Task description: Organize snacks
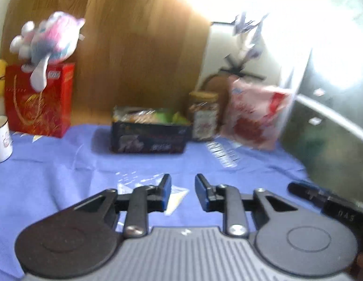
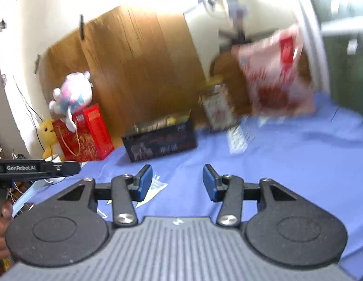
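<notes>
Left wrist view: left gripper [image 1: 182,190] has jaws apart w/ nothing between, hovering over blue cloth [image 1: 52,175]; dark snack box [image 1: 149,135] sits well ahead, approx. in line w/ the gap, w/ jar [image 1: 204,117] just beside it and red-white snack bag [image 1: 256,114] further right. Right wrist view: right gripper [image 2: 177,181] jaws wide, empty; snack box [image 2: 160,141] lies ahead-left, bag [image 2: 275,75] ahead-right, both blurred.
</notes>
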Demonstrator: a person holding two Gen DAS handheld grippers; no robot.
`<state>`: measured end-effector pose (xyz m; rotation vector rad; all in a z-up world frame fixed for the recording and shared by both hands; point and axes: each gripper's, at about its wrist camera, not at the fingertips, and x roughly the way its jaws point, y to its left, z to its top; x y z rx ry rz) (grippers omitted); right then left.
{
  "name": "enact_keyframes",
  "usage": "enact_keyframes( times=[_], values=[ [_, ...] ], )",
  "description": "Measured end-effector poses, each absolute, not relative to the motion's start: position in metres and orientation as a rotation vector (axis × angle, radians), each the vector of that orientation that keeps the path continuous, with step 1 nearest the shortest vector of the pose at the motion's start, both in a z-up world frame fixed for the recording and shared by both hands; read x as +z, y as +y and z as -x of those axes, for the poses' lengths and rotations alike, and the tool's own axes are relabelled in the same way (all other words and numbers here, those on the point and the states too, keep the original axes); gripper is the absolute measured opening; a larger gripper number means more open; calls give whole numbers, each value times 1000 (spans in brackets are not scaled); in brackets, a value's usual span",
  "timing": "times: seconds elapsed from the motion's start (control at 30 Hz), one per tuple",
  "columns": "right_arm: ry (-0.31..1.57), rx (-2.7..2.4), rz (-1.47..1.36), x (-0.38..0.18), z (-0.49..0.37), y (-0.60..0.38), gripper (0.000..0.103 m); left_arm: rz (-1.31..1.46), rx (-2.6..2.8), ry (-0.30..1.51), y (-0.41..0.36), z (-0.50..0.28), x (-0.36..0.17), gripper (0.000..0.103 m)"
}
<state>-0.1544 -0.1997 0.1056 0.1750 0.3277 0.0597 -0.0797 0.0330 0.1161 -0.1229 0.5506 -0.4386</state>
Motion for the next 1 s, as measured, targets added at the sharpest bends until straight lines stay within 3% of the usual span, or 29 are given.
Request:
enact_keyframes(
  times=[0.1, 0.23, 0.3, 0.57, 0.67, 0.7, 0.77, 0.93, 1.0],
  values=[
    [232, 70, -25, 159, 181, -216, 50, 71, -448, 459, 26, 108, 142, 26],
    [102, 50, 9, 224, 211, -248, 53, 92, -455, 380, 29, 140, 158, 36],
    [81, 40, 7, 229, 223, -252, 69, 97, -456, 371, 23, 146, 151, 36],
    [221, -83, -136, 79, 239, -192, 70, 116, -501, 561, -26, 146, 81, 36],
    [303, -102, -211, 44, 238, -187, 70, 75, -470, 538, -28, 152, 76, 36],
    [317, -100, -220, 41, 237, -186, 70, 65, -458, 525, -27, 155, 75, 37],
    [334, -73, -265, 38, 232, -187, 71, 58, -430, 508, -24, 159, 72, 50],
    [360, -56, -298, 45, 228, -185, 72, 21, -358, 471, -19, 166, 63, 56],
    [378, -58, -305, 46, 237, -182, 79, 29, -345, 481, -15, 163, 60, 58]
  ],
)
